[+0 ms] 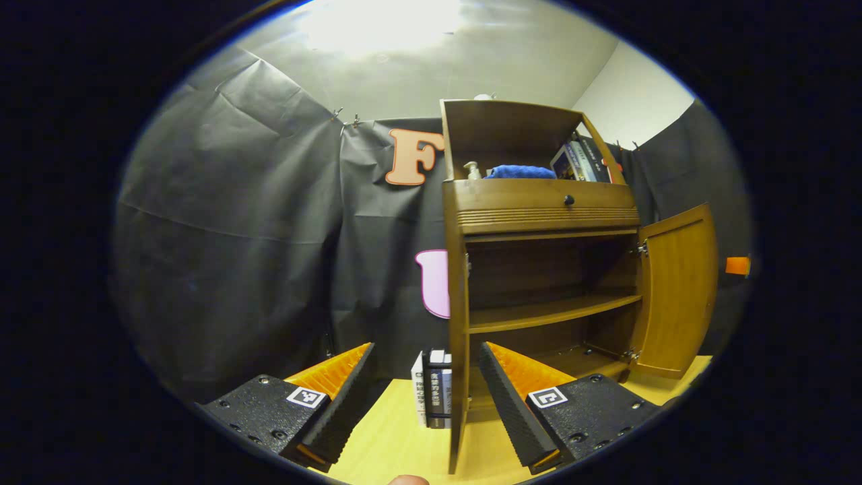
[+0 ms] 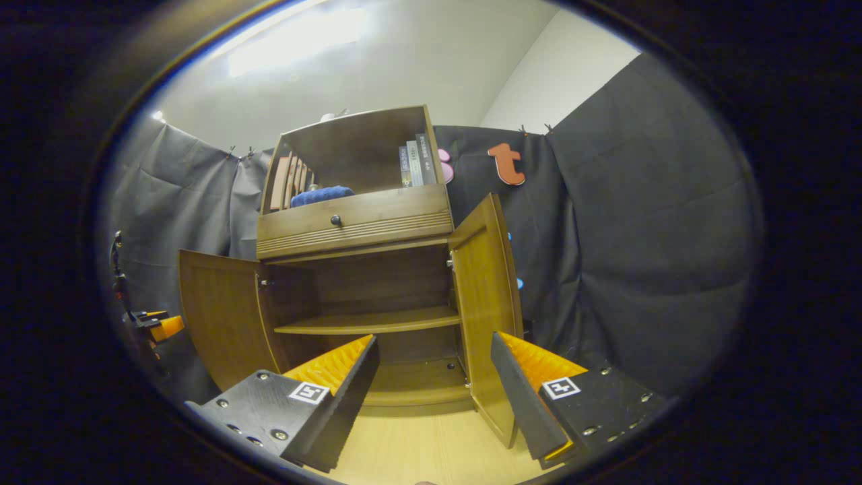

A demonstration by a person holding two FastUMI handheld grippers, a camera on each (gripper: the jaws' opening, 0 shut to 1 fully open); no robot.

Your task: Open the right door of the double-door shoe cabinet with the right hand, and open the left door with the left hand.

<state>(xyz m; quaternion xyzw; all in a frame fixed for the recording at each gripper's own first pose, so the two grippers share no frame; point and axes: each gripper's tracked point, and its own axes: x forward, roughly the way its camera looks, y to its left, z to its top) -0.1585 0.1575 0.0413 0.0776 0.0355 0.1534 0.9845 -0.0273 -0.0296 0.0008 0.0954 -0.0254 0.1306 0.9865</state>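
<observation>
The wooden shoe cabinet [image 1: 545, 209] stands on a light wooden table with both lower doors swung open. In the left gripper view the left door [image 1: 458, 350] is edge-on, standing between my left gripper's [image 1: 424, 411] spread fingers, closer to the right-hand one and not clamped. The right door [image 1: 677, 289] hangs wide open at the far side. In the right gripper view the cabinet [image 2: 353, 222] fills the middle, with the left door [image 2: 219, 316] open and the right door [image 2: 485, 296] open just beside my right gripper [image 2: 434, 397], which is open and empty. Inside, a shelf [image 2: 370, 322] is bare.
A drawer with a dark knob [image 1: 569, 199] sits above the doors. The top shelf holds a blue cloth [image 1: 520, 172], a small bottle [image 1: 473, 170] and books [image 1: 580, 162]. More books [image 1: 434, 394] stand on the table [image 1: 397, 444] beside the cabinet. Black cloth walls surround the booth.
</observation>
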